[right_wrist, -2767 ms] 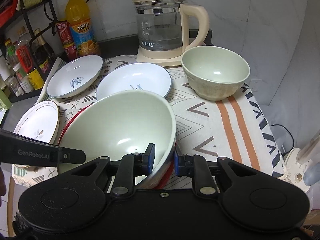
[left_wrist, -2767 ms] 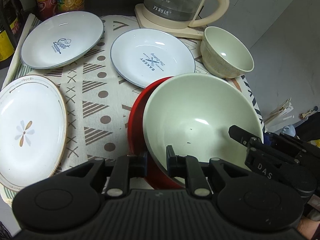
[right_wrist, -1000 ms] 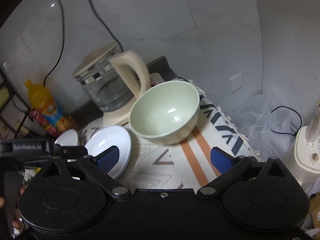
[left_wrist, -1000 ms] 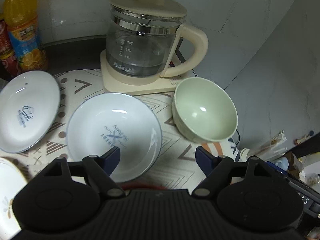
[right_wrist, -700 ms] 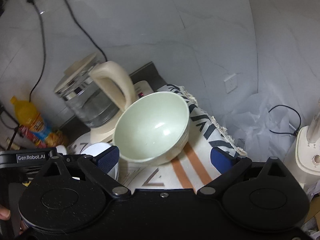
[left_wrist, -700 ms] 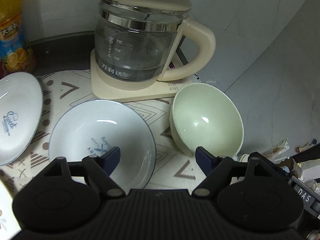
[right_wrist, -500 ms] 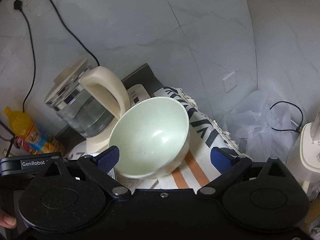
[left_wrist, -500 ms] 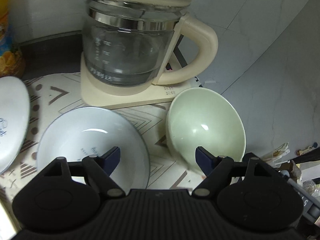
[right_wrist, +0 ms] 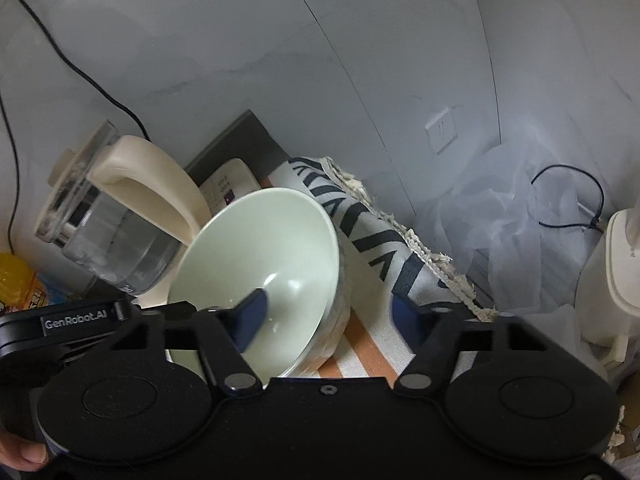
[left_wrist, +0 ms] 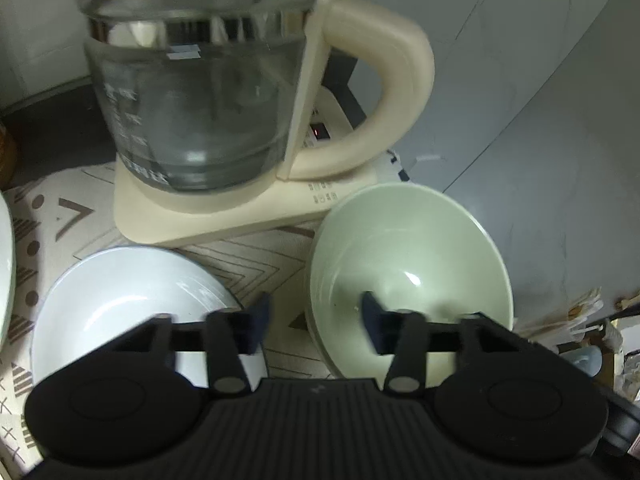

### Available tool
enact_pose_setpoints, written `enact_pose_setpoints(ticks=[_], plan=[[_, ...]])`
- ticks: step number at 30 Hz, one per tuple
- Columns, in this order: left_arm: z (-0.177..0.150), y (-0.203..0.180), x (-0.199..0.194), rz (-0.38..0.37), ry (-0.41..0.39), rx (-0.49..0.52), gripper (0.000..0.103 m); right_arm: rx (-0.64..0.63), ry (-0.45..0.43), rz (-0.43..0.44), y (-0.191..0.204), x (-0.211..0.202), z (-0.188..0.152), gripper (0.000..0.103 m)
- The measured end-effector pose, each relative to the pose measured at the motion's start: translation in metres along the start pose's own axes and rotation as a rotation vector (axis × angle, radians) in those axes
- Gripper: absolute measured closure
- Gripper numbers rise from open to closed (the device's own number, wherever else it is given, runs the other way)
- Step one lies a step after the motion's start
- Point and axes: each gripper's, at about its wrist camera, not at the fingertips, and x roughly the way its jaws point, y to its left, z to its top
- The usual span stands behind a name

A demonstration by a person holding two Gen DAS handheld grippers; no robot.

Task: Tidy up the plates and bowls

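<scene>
Kettle [left_wrist: 192, 112] ahead of left tongs [left_wrist: 316, 318] is motion-blurred, lid cut by top edge. White plate [left_wrist: 120, 300] partly hidden behind left tongs. Green bowl [right_wrist: 260, 264] near rim hidden by right tongs [right_wrist: 326, 314]; whether fingers touch it is unclear.

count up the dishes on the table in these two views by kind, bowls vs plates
bowls: 1, the pale green bowl beside the kettle
plates: 2, the white plate and a second plate cut off at the left edge
total: 3 dishes
</scene>
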Motion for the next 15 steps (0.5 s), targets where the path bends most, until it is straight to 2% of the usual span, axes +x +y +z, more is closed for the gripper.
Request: enact_pose_setpoints(ticks=[3,7,8,15], plan=[[-0.001,-0.001,0.009,0.005,0.008,-0.011,0.077,0.035,0.009,-0.026,-0.005,0.007,0.000,0.074],[-0.003,0.000,0.014,0.008,0.005,-0.021,0.091,0.037,0.013,-0.001,-0.007,0.010,-0.001,0.080],[-0.003,-0.001,0.014,0.013,0.000,-0.018,0.092,0.028,0.017,0.007,-0.006,0.011,-0.001,0.084],[-0.004,-0.005,0.004,0.007,-0.024,-0.006,0.092,-0.019,0.019,-0.025,0.003,0.007,0.003,0.088]])
